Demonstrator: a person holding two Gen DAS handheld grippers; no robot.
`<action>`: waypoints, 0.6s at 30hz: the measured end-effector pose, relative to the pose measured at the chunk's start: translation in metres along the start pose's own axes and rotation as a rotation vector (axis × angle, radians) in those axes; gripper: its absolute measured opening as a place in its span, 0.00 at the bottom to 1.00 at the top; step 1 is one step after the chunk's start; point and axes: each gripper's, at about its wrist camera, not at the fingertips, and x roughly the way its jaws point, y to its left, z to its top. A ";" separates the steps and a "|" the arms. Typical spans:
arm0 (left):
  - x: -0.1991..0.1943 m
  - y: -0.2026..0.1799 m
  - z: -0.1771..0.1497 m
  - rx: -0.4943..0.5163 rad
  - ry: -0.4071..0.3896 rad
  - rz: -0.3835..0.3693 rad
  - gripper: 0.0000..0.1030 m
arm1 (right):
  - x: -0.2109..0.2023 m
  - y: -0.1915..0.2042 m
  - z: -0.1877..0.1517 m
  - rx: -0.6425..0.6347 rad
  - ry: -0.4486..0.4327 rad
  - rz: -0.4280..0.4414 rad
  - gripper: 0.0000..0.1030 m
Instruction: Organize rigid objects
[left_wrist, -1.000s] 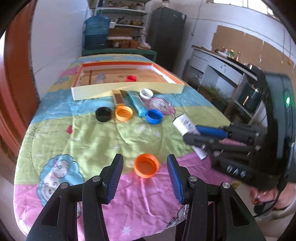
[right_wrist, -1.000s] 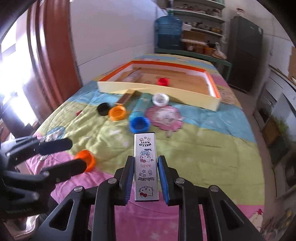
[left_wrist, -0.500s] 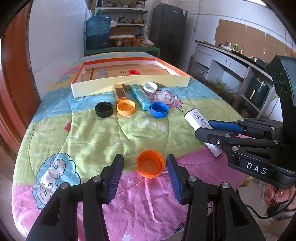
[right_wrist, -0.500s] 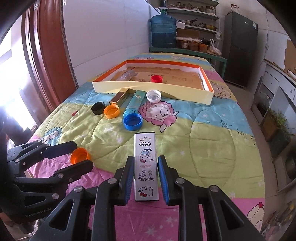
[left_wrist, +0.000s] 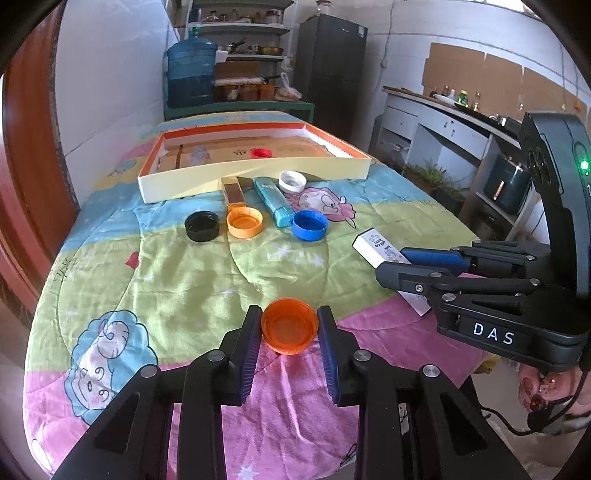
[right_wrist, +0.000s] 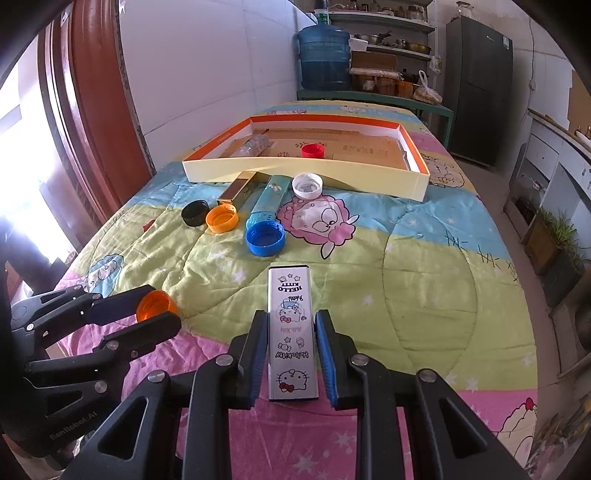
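Note:
My left gripper (left_wrist: 290, 326) is shut on an orange cap (left_wrist: 290, 326), held just above the quilt near the table's front edge; it also shows in the right wrist view (right_wrist: 155, 304). My right gripper (right_wrist: 291, 332) is shut on a white Hello Kitty box (right_wrist: 292, 332), which also shows in the left wrist view (left_wrist: 384, 254). A shallow orange-rimmed tray (left_wrist: 255, 177) at the far end holds a red cap (left_wrist: 261, 153). In front of it lie a black cap (left_wrist: 201, 226), a second orange cap (left_wrist: 244, 222), a blue cap (left_wrist: 309, 225), a white cap (left_wrist: 292, 181), a gold box (left_wrist: 233, 192) and a teal box (left_wrist: 275, 201).
The table is covered by a cartoon quilt (left_wrist: 177, 273). A wooden door frame (right_wrist: 85, 122) stands to the left. Shelves with a water bottle (left_wrist: 192, 74), a dark fridge (left_wrist: 328, 70) and a counter (left_wrist: 443, 122) stand beyond the table.
My left gripper has closed on the orange cap, which lay loose between its open fingers before. My right gripper has kept hold of the Hello Kitty box.

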 end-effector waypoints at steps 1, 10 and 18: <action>-0.001 0.001 0.001 -0.002 -0.003 0.003 0.30 | 0.000 0.000 0.001 0.000 -0.002 0.000 0.26; -0.010 0.010 0.017 -0.013 -0.034 0.027 0.30 | -0.003 0.004 0.010 -0.004 -0.026 -0.001 0.26; -0.015 0.017 0.035 -0.022 -0.065 0.043 0.30 | -0.003 0.006 0.022 -0.005 -0.043 -0.003 0.26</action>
